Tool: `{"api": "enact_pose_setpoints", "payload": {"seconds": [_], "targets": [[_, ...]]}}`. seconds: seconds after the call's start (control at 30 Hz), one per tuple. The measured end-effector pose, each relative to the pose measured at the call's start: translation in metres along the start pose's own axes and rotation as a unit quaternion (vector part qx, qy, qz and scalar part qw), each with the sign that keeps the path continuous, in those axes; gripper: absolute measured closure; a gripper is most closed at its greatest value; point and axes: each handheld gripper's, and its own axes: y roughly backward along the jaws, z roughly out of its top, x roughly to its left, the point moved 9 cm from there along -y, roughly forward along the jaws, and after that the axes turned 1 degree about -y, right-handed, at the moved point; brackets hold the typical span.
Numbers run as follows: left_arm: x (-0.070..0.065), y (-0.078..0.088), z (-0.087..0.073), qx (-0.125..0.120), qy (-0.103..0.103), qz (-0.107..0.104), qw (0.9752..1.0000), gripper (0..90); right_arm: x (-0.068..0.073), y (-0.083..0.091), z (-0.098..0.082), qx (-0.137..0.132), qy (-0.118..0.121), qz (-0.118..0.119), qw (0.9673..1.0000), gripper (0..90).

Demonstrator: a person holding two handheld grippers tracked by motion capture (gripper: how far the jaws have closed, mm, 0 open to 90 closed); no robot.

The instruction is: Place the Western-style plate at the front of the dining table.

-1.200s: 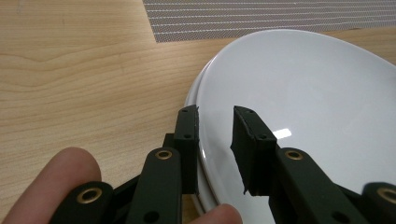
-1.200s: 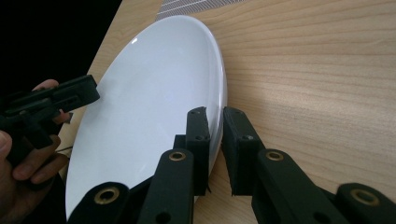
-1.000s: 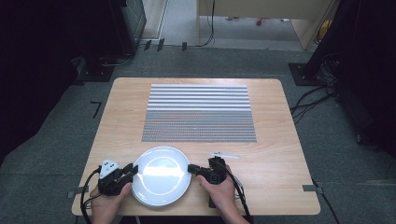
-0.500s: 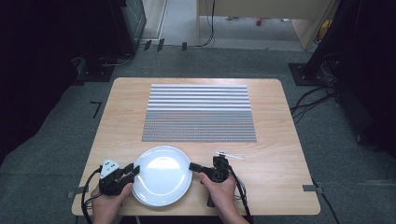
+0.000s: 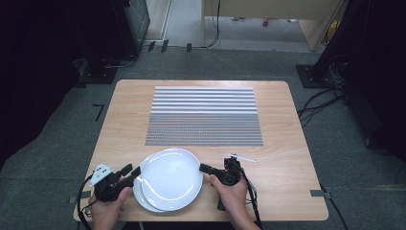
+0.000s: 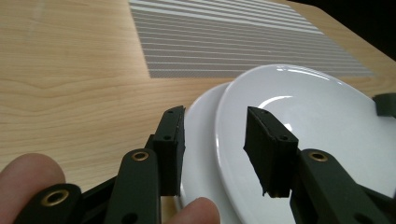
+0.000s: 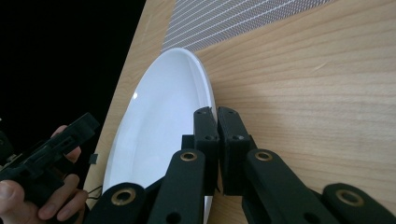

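Two round, glossy white ceramic plates sit near the table's front edge: the upper plate (image 5: 171,178) lies shifted and tilted over the lower plate (image 5: 141,199), whose rim peeks out beneath.

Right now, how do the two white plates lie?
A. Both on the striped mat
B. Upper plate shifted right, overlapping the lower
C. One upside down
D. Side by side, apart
B: the upper plate covers most of the lower plate, whose left rim shows.
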Motion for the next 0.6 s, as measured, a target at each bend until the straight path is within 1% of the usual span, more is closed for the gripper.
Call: {"api": "enact_pose_setpoints", "payload": {"seconds": [0.03,0.07,0.1,0.17,0.23,0.33,0.47,0.5,0.6], "targets": [[-0.004,-0.002,-0.002,0.010,-0.005,-0.007,0.9999,58.1,0.000,0.001,0.001,-0.002,0.002,-0.002,1.0000,87.9],[-0.004,-0.002,-0.002,0.010,-0.005,-0.007,0.9999,58.2,0.000,0.003,0.002,-0.004,0.006,-0.005,1.0000,87.9],[-0.008,-0.005,-0.006,0.023,-0.008,-0.017,0.9996,58.4,-0.001,0.004,0.003,-0.006,0.010,-0.007,0.9999,87.9],[-0.010,-0.008,-0.009,0.036,-0.010,-0.023,0.9990,58.6,-0.002,0.007,0.006,-0.010,0.011,-0.008,0.9999,88.0],[-0.013,-0.011,-0.013,0.051,-0.014,-0.029,0.9982,58.8,-0.001,0.009,0.009,-0.012,0.017,-0.011,0.9997,87.9],[-0.018,-0.015,-0.018,0.068,-0.017,-0.037,0.9969,58.8,-0.002,0.011,0.010,-0.012,0.026,-0.017,0.9994,87.7],[-0.022,-0.019,-0.025,0.092,-0.030,-0.037,0.9946,58.9,-0.006,0.010,0.010,-0.010,0.036,-0.026,0.9990,86.9],[-0.022,-0.020,-0.026,0.096,-0.031,-0.036,0.9942,59.2,-0.006,0.010,0.010,-0.009,0.040,-0.023,0.9989,86.7],[-0.022,-0.023,-0.030,0.108,-0.035,-0.035,0.9929,60.4,-0.005,0.011,0.010,-0.004,0.054,-0.028,0.9982,86.1]]}}
